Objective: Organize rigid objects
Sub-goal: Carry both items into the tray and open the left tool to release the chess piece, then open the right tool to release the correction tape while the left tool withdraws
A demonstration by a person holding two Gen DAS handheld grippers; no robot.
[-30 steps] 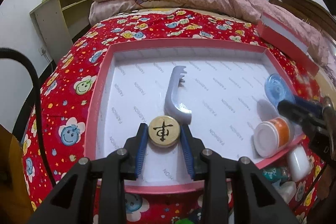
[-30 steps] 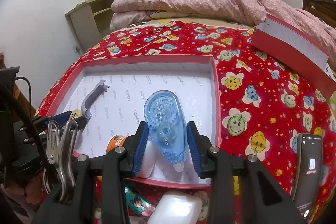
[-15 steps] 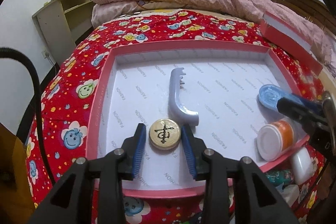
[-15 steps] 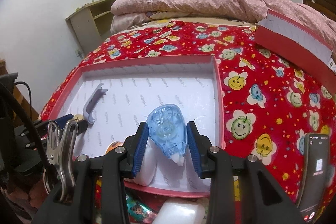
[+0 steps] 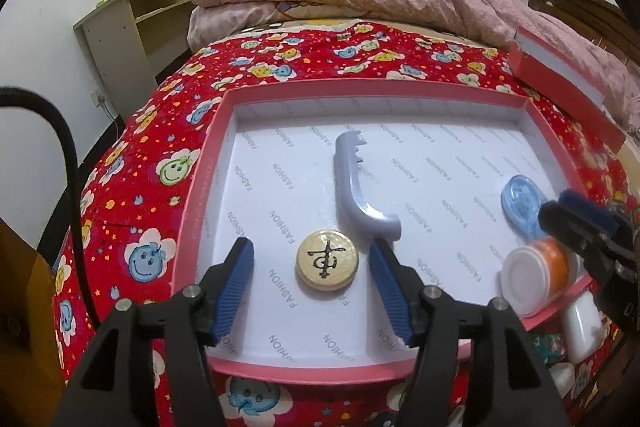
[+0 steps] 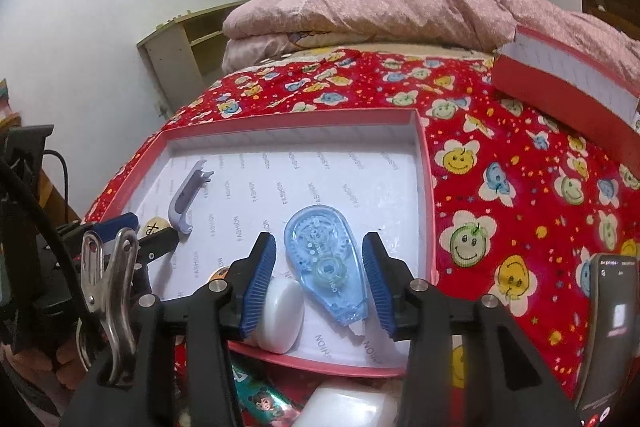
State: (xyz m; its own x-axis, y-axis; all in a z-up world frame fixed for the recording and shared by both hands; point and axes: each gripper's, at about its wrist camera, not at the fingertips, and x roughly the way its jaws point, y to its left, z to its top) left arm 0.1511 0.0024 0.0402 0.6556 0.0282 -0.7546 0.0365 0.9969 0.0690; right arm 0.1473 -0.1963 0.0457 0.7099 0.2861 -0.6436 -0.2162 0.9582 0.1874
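Straddling the wooden chess piece, the left gripper has its fingers spread wide, with the round disc lying flat on the tray floor between them and touching neither pad. Just beyond the right finger lies the grey plastic handle, its hooked end nearly at that fingertip; any careless pull-back or swing could catch it and drag it across the pink-rimmed tray.

Farther right, the right gripper is also wide apart around the blue correction tape dispenser, which rests flat between the fingers, free of both. Pressed close against the left finger sits the white-lidded orange jar, lying on its side at the tray's near rim. Being round, it would probably roll if that finger brushes it, and the rim there looks low enough to let it tip out toward the clutter below. The dispenser's tip also points at that near edge.
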